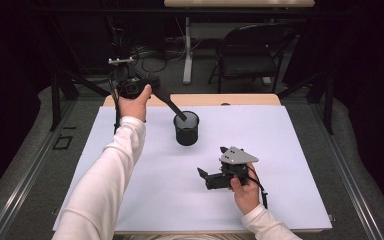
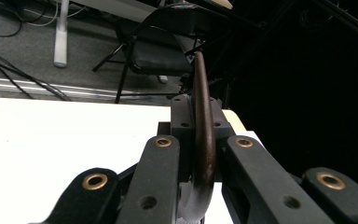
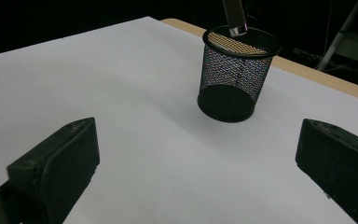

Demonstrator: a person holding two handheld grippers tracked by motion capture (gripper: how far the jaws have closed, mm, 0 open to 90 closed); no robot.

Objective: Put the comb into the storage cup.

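Note:
A black mesh cup [image 1: 186,131] [image 3: 230,79] stands upright on the white sheet [image 1: 280,150], a little behind the middle. My left gripper [image 1: 166,96] [image 2: 196,116] is held up at the back left and is shut on a long dark brown utensil [image 1: 177,111] [image 2: 204,130]. The utensil slants down to the right. Its metal-tipped end [image 3: 235,14] hangs right at the cup's rim, over the opening. My right gripper [image 1: 212,161] [image 3: 196,158] rests low on the sheet in front of the cup, open, nothing between its jaws.
The wooden table edge [image 1: 215,99] runs behind the sheet. Beyond it stand a black folding chair [image 1: 250,55], a white table leg [image 1: 187,50] and dark stand legs [image 1: 55,95] at the left. Cables lie on the floor.

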